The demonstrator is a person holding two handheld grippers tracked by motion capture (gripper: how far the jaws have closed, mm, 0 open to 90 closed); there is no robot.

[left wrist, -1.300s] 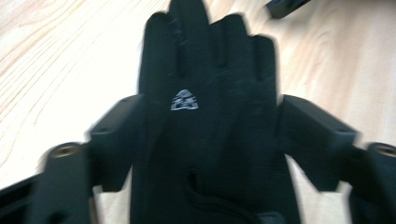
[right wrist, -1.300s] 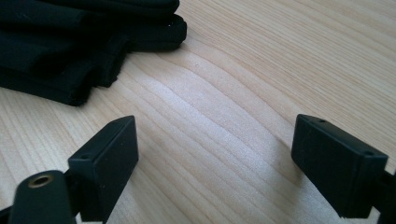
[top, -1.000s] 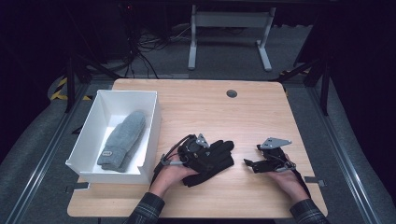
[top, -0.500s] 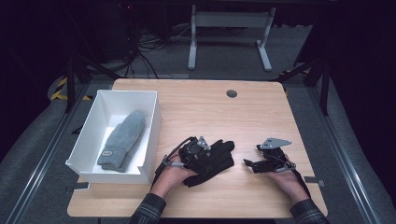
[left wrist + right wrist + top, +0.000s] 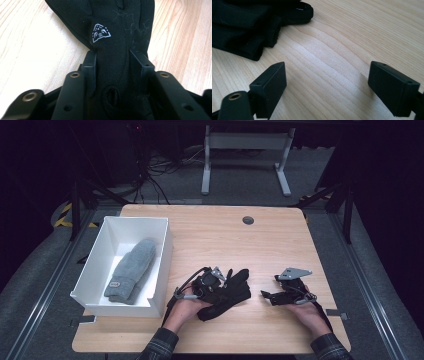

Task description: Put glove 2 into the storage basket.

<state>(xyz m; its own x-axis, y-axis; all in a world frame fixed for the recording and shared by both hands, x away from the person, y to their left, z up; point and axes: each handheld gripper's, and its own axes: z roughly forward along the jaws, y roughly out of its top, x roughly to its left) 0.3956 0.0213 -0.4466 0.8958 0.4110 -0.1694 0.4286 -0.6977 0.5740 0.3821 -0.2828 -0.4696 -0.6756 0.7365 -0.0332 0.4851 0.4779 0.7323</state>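
Note:
A black glove (image 5: pixel 235 290) with a small white logo lies on the wooden table (image 5: pixel 225 235), fingers pointing away from the person. My left gripper (image 5: pixel 221 284) sits over its wrist end. In the left gripper view the jaws have just been closing, and both pads now press the glove (image 5: pixel 117 30) at its narrow part, so my left gripper (image 5: pixel 116 58) is shut on it. My right gripper (image 5: pixel 265 295) rests low on the table to the right of the glove. It stands open (image 5: pixel 327 77) over bare wood, with the glove's edge (image 5: pixel 242 22) off to the side.
A white box (image 5: pixel 162 255) stands at the table's left and holds a grey mitten (image 5: pixel 131 270). A round grommet (image 5: pixel 248 220) sits near the far edge. Bare wood lies between the glove and the far edge.
Both hands stay in place in the high view. The left gripper's jaws look drawn in closer around the glove's wrist end.

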